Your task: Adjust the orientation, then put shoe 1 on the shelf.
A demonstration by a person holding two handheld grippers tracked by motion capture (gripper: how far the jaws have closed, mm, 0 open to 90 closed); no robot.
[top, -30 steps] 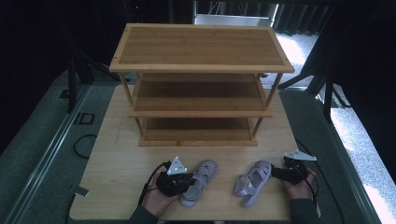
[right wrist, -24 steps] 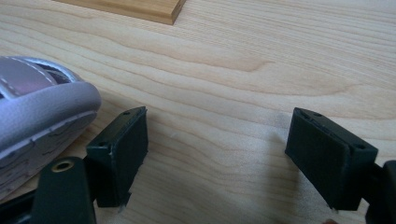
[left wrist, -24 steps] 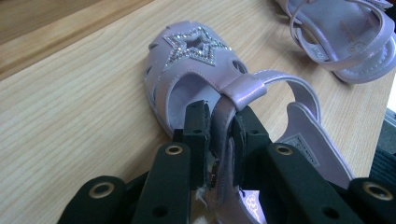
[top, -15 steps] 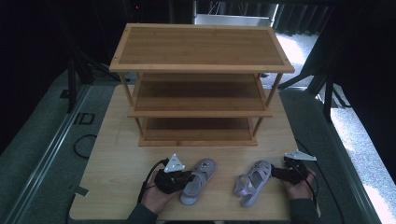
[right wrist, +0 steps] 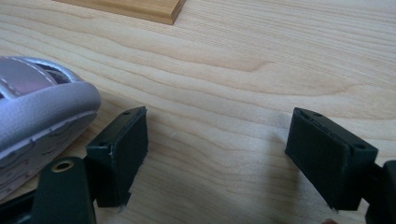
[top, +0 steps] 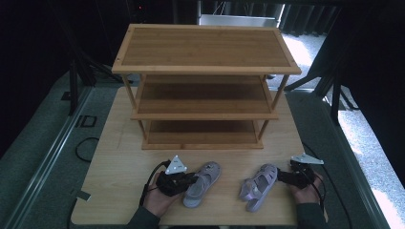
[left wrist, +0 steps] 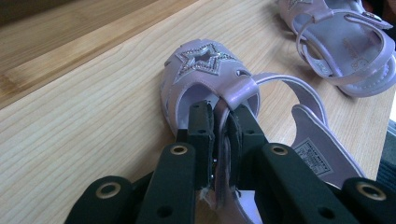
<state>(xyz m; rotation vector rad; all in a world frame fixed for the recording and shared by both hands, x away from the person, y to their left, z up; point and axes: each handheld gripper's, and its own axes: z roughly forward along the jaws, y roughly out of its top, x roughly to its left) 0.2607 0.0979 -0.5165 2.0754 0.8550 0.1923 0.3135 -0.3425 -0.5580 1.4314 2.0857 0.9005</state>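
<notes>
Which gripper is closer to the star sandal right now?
Left. The left gripper is clamped on the star sandal; the right gripper sits open beside the other sandal.

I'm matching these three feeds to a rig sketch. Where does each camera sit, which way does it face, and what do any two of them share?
High view: above the person's side of the table, looking forward and down at the shelf rack; both hands and forearms enter from the bottom.
Left gripper view: rides the left gripper, looking along its jaws, shut on the left sandal strap.
Right gripper view: rides the right gripper, jaws open over the table.
Shared: high and left gripper views both show both sandals, including the right sandal.
</notes>
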